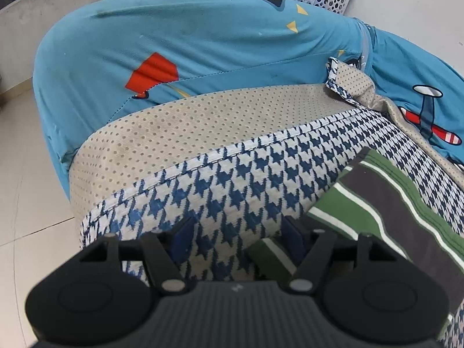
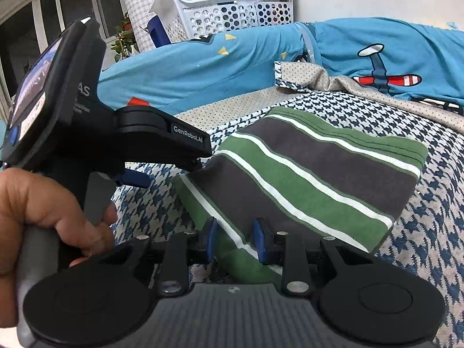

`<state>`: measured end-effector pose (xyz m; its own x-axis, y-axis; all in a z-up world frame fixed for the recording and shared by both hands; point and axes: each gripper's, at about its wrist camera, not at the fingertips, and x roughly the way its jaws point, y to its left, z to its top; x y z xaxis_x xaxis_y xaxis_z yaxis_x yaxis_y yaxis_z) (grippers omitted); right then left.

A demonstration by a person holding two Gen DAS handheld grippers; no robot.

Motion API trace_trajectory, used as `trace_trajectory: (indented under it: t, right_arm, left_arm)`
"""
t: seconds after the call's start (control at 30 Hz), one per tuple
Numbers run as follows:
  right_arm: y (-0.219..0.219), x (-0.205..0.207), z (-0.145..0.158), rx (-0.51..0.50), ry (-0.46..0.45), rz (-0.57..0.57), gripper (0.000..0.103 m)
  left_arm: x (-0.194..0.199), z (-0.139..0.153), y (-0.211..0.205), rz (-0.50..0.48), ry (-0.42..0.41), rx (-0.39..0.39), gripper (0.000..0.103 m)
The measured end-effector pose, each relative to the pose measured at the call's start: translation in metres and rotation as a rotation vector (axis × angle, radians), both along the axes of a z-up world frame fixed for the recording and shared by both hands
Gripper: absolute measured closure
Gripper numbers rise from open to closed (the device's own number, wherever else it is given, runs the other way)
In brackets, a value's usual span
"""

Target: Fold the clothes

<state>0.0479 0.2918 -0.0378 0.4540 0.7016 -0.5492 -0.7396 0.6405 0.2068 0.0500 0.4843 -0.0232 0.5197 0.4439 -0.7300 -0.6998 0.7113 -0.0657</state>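
A folded green, grey and white striped garment [image 2: 313, 171] lies on a blue-and-white houndstooth cushion [image 2: 420, 232]. My right gripper [image 2: 235, 240] is shut on the garment's near left corner, with folded fabric filling the gap between its blue pads. In the left wrist view the garment [image 1: 385, 203] sits at the right. My left gripper [image 1: 237, 237] is open wide over the houndstooth cover, its right finger at the garment's edge and nothing between the pads. In the right wrist view a hand [image 2: 43, 217] holds the left gripper, whose blue fingertip [image 2: 136, 178] is just left of the garment.
A blue sheet with aeroplane prints [image 1: 203, 34] lies bunched behind the cushion. A white perforated basket [image 2: 232, 14] with items stands at the back. The cushion's dotted beige underside [image 1: 174, 121] shows at its turned-up edge. Tiled floor [image 1: 29, 203] drops away to the left.
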Motion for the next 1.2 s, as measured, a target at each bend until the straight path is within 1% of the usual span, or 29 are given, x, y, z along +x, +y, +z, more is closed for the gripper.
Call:
trace_trajectory:
  t: [0.13, 0.2, 0.33, 0.47, 0.57, 0.73, 0.83, 1.03, 1.2]
  right_arm:
    - [-0.002, -0.001, 0.001, -0.003, -0.004, 0.003, 0.075]
    - [-0.005, 0.001, 0.004, 0.007, 0.004, -0.002, 0.075]
    - [-0.018, 0.0, 0.013, 0.032, -0.008, -0.019, 0.076]
    - [-0.035, 0.006, 0.021, 0.049, -0.032, -0.067, 0.075]
    - [-0.048, 0.014, 0.027, 0.058, -0.047, -0.114, 0.075]
    - [-0.062, 0.034, 0.028, 0.05, -0.047, -0.187, 0.075]
    - [-0.066, 0.041, 0.026, 0.046, -0.035, -0.209, 0.075]
    - [-0.064, 0.049, 0.017, 0.029, -0.01, -0.207, 0.075]
    - [-0.055, 0.05, 0.011, 0.007, -0.003, -0.188, 0.073]
  left_arm:
    - [-0.001, 0.004, -0.001, 0.02, 0.0, 0.009, 0.036]
    - [-0.001, 0.01, -0.003, 0.029, -0.01, 0.028, 0.036]
    - [-0.005, 0.024, -0.009, 0.027, -0.067, 0.057, 0.032]
    - [-0.005, 0.033, -0.02, -0.028, -0.106, 0.052, 0.03]
    - [0.0, 0.035, -0.032, -0.083, -0.106, 0.05, 0.029]
    - [0.006, 0.027, -0.042, -0.135, -0.07, 0.038, 0.029]
    - [0.008, 0.022, -0.043, -0.143, -0.048, 0.032, 0.029]
    - [0.009, 0.012, -0.039, -0.134, -0.012, 0.019, 0.024]
    - [0.01, 0.002, -0.031, -0.098, 0.033, 0.021, 0.021]
